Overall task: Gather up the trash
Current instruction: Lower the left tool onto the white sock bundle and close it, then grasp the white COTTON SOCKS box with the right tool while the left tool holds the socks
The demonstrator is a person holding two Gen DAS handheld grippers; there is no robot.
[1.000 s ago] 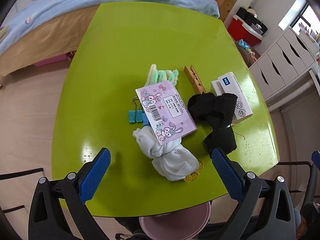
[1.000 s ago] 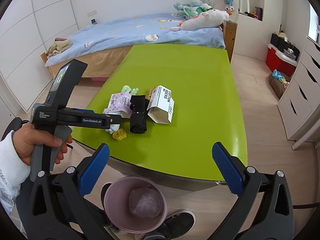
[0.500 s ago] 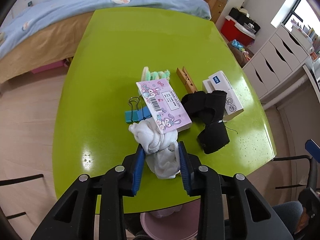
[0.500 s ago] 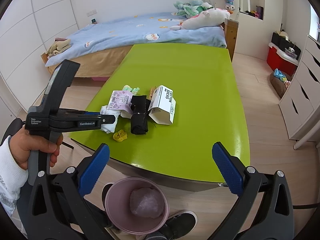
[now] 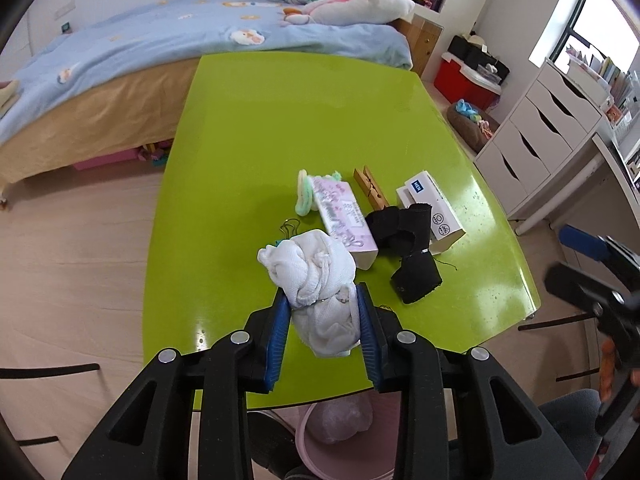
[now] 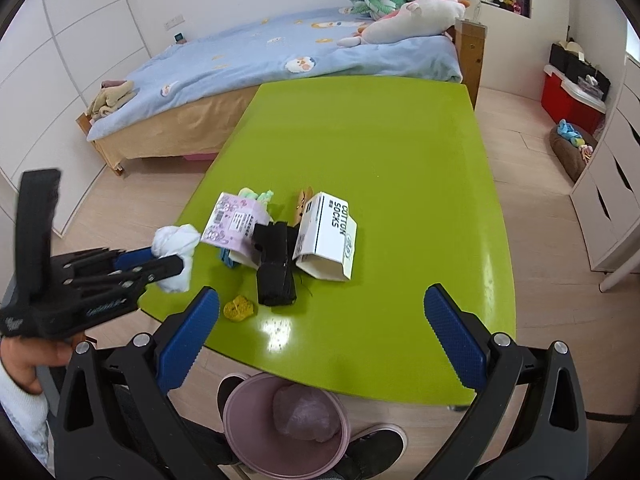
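My left gripper (image 5: 322, 320) is shut on a crumpled white tissue wad (image 5: 316, 280) and holds it lifted above the near edge of the green table (image 5: 260, 128); the wad also shows in the right wrist view (image 6: 176, 248). My right gripper (image 6: 320, 328) is open and empty over the table's near edge. A pink bin (image 6: 240, 436) with a clear bag inside stands on the floor below the edge. A small yellow scrap (image 6: 239, 307) lies on the table near the edge.
On the table lie a pink printed box (image 5: 344, 216), black cloth (image 5: 404, 248), a white cotton socks box (image 6: 328, 236), a wooden clothespin (image 5: 370, 190), a green hair tie (image 5: 304, 196) and a binder clip. A bed and white drawers surround the table.
My left gripper closed on the white tissue wad and lifted it off the table toward the near edge. The yellow scrap stayed on the table. The right gripper barely moved.
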